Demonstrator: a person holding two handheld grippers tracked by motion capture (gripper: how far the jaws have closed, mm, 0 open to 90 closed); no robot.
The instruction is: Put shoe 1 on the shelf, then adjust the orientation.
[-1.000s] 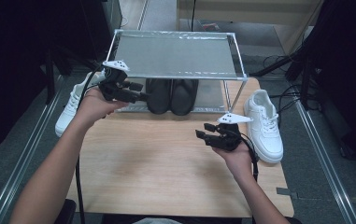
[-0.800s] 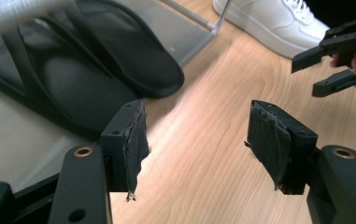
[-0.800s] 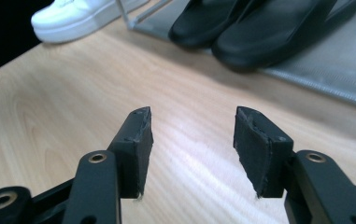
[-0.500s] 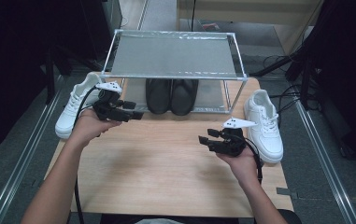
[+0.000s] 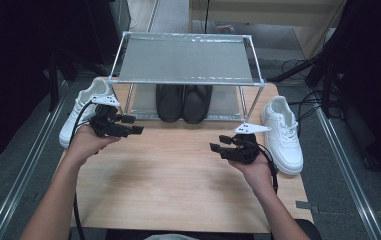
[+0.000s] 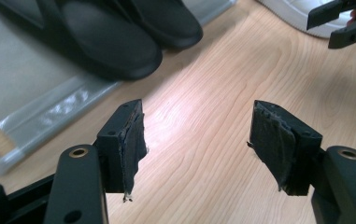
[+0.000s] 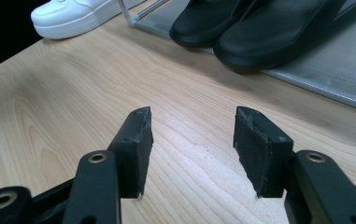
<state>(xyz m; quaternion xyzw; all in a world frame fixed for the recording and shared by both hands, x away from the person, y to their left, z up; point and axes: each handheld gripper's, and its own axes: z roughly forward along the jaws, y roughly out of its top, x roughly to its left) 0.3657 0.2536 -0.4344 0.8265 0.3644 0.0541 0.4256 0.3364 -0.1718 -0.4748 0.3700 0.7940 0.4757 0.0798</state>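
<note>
My left gripper [image 5: 133, 124] hovers over the table's left side, beside a white sneaker [image 5: 83, 107]. It is open; its jaws have just been opening and nothing is between them [image 6: 196, 126]. My right gripper [image 5: 219, 143] is open and empty over the table's right half [image 7: 192, 126], just left of a second white sneaker [image 5: 282, 132]. A pair of black shoes [image 5: 183, 102] stands on the lower shelf of a metal rack [image 5: 185, 57]. The left gripper view has the black shoes [image 6: 110, 42] ahead and the right gripper [image 6: 348, 21] at top right.
The wooden table [image 5: 178, 185] has bare room in the middle and front. The rack's mesh top shelf carries nothing. Cables trail from both grippers. Dark floor and metal rails flank the table. The right gripper view takes in the left sneaker [image 7: 73, 16] and black shoes [image 7: 259, 28].
My left hand has come down and back from the rack's front toward the table's left edge. My right hand has slid slightly toward the near edge.
</note>
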